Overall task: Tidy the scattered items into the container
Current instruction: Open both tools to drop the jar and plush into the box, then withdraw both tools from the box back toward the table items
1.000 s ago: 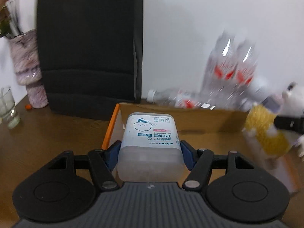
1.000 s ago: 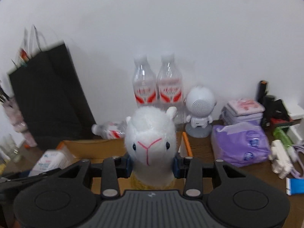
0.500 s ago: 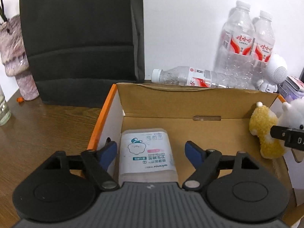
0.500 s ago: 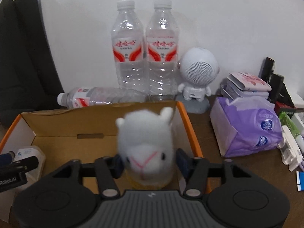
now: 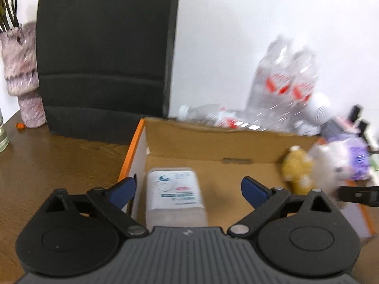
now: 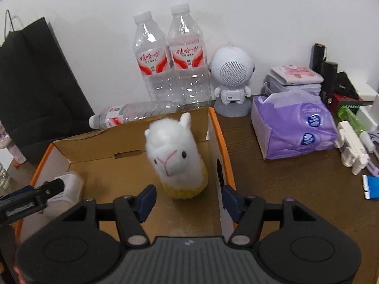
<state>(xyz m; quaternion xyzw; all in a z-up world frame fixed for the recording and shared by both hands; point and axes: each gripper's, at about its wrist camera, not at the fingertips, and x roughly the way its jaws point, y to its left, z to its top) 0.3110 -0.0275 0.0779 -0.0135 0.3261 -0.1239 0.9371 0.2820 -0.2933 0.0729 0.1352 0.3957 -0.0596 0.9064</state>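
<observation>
An orange-edged cardboard box [image 5: 213, 139] [image 6: 132, 146] stands on the brown table. Inside it at the left lies a clear cotton-bud box [image 5: 175, 194] [image 6: 71, 184]. My left gripper [image 5: 188, 189] hovers over it with the jaws still opening, and the blue pads are clear of its sides. A white alpaca plush [image 6: 175, 156] [image 5: 329, 165] with a yellow base stands in the right part of the cardboard box. My right gripper [image 6: 188, 200] is just in front of the plush, its jaws opening and apart from it.
A black paper bag [image 5: 106, 54] [image 6: 35, 82] stands behind the box on the left. Behind it are two upright water bottles [image 6: 170, 64], one lying bottle [image 6: 135, 113] and a white robot speaker [image 6: 232, 75]. A purple tissue pack [image 6: 291, 123] and small items lie to the right.
Both grippers lowered their items into the box and let go. The left jaws spread off the cotton-bud box; the right jaws released the alpaca and pulled back from it.
</observation>
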